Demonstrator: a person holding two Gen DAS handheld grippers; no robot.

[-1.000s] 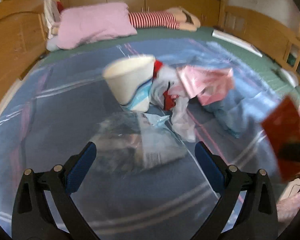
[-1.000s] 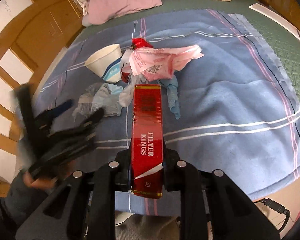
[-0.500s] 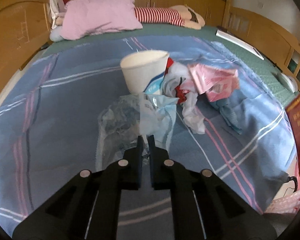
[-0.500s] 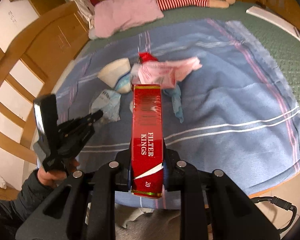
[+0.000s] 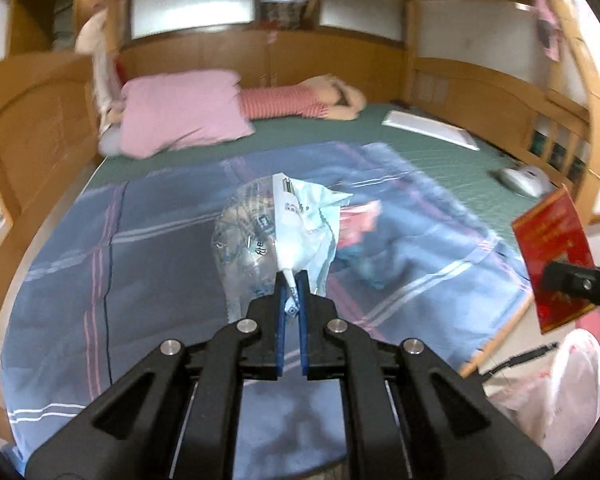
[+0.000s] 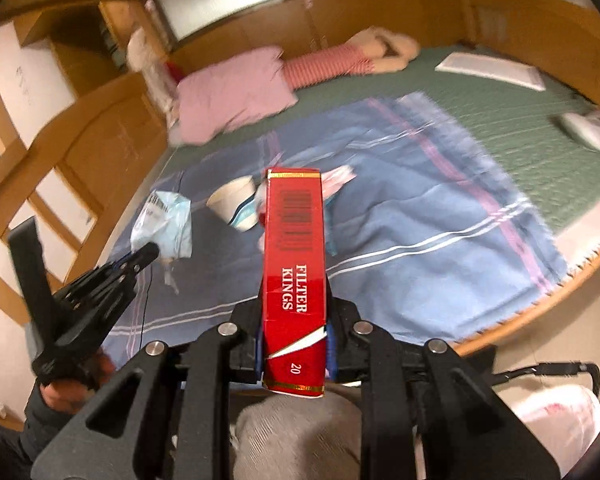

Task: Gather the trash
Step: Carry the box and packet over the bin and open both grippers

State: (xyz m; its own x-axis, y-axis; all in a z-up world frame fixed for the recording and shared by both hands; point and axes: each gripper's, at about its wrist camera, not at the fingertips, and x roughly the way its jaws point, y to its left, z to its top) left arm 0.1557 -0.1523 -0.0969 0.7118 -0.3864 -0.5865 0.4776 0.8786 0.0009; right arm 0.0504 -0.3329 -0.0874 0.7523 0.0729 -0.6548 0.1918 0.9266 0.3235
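**Left wrist and right wrist views: trash in both grippers above the bed**

Left gripper (image 5: 291,280): jaws clamped together on the bottom edge of a crumpled wrapper (image 5: 300,220), pale blue and clear plastic with printed text. Wrapper stood up from the jaws, clear of the blanket (image 5: 140,260). In the right wrist view the same gripper (image 6: 150,252) appeared at the left, over the blanket's left edge, held by a hand (image 6: 66,384) in a dark sleeve, with the wrapper (image 6: 164,224) hanging from its tip.

Right gripper (image 6: 294,332): jaws clamped on the lower part of a red pack (image 6: 294,264) lettered "FILTER KINGS", which stood upright between them. In the left wrist view the pack (image 5: 552,256) showed at the right, past the blanket's right edge.

Items left on the blanket: a paper cup (image 6: 236,206) on its side, near the middle and toward the left edge; a pink wrapper (image 6: 338,178) just behind the pack, partly hidden by it; other scraps beside the cup, too blurred to tell.

Blanket: blue with pink and white stripes, spread over a green bed (image 6: 500,112) up to its near edge.

Bed, far end: a pink pillow (image 5: 180,114) at the left corner; a striped doll (image 5: 300,100) beside it.

Floor, lower right: a white bag (image 6: 556,412) with red marks.
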